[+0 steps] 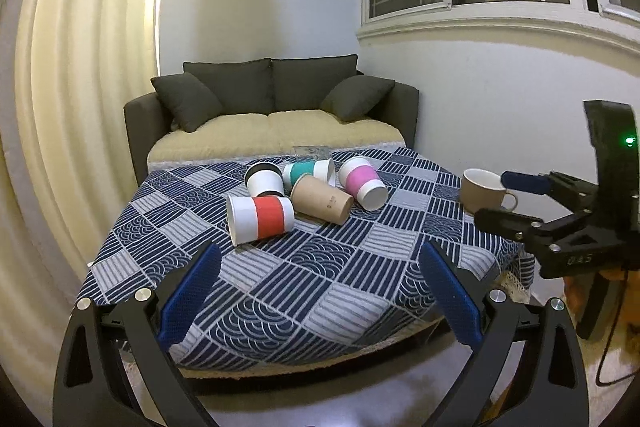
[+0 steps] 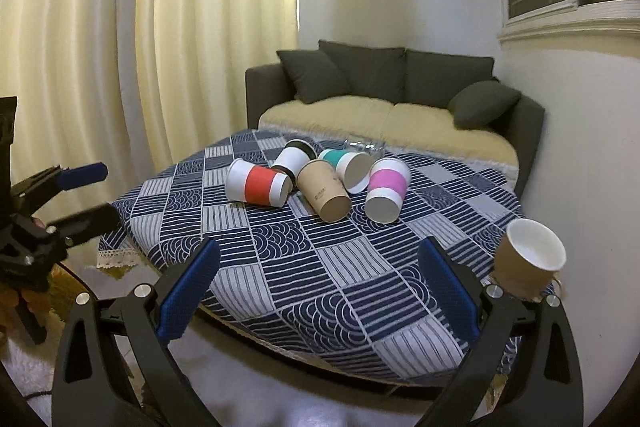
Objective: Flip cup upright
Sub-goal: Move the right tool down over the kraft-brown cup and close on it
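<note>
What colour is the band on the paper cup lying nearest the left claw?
Red, on a white paper cup lying on its side; clearest in the left wrist view.

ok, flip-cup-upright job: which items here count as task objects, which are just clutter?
Task, cups lying on their sides:
- red-banded white cup
- black-banded white cup
- teal-banded white cup
- plain brown paper cup
- pink-banded white cup

Not task:
- brown ceramic mug, already upright
- clear glass
- patterned blue tablecloth
- grey sofa
</note>
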`<act>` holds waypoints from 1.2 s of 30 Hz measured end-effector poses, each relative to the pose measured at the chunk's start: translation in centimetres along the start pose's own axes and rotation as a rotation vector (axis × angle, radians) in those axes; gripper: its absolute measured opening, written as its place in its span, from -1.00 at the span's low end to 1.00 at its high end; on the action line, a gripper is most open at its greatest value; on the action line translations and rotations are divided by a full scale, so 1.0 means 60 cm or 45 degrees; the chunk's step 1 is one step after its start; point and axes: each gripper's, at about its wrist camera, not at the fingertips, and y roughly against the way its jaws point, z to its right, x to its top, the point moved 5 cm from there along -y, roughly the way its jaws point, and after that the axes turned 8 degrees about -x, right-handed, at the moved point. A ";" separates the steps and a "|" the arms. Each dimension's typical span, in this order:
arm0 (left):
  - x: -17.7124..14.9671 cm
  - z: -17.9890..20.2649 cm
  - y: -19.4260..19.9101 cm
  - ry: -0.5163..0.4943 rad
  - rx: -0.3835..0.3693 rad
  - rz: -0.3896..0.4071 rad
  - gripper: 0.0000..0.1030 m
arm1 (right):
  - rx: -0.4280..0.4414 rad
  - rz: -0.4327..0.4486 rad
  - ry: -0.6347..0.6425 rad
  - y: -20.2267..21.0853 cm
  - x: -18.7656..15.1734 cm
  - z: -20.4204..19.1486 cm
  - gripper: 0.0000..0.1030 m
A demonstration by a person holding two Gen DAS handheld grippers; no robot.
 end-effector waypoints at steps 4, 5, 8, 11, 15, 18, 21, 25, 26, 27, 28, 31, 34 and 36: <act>0.018 -0.019 -0.026 0.031 -0.038 -0.024 0.89 | -0.018 -0.097 0.021 -0.055 0.026 0.010 0.90; 0.022 -0.024 -0.033 0.046 -0.052 -0.035 0.89 | 0.007 -0.131 0.017 -0.074 0.035 0.013 0.90; 0.031 -0.042 -0.055 0.104 -0.091 -0.067 0.89 | 0.079 -0.222 0.051 -0.129 0.062 0.010 0.90; 0.035 -0.055 -0.075 0.118 -0.099 -0.096 0.89 | 0.138 -0.323 0.103 -0.184 0.090 0.000 0.90; 0.025 -0.070 -0.097 0.140 -0.101 -0.136 0.89 | 0.245 -0.460 0.196 -0.262 0.126 -0.029 0.90; 0.013 -0.082 -0.106 0.156 -0.108 -0.165 0.89 | 0.259 -0.538 0.311 -0.306 0.132 -0.053 0.66; 0.000 -0.093 -0.112 0.164 -0.106 -0.186 0.89 | 0.216 -0.587 0.452 -0.349 0.134 -0.071 0.39; -0.005 -0.106 -0.120 0.181 -0.113 -0.200 0.89 | 0.234 -0.737 0.506 -0.402 0.116 -0.079 0.39; -0.005 -0.108 -0.122 0.181 -0.116 -0.198 0.89 | 0.227 -0.767 0.514 -0.414 0.112 -0.079 0.39; -0.004 -0.111 -0.125 0.183 -0.121 -0.197 0.89 | 0.221 -0.790 0.520 -0.421 0.109 -0.078 0.39; -0.004 -0.113 -0.127 0.187 -0.126 -0.199 0.89 | 0.217 -0.810 0.527 -0.428 0.106 -0.077 0.39; -0.009 -0.120 -0.141 0.219 -0.161 -0.231 0.89 | 0.196 -0.874 0.546 -0.448 0.096 -0.075 0.39; -0.013 -0.125 -0.153 0.244 -0.177 -0.254 0.89 | 0.174 -0.904 0.555 -0.465 0.094 -0.074 0.39; -0.016 -0.126 -0.161 0.247 -0.178 -0.270 0.88 | 0.156 -0.917 0.558 -0.475 0.092 -0.074 0.39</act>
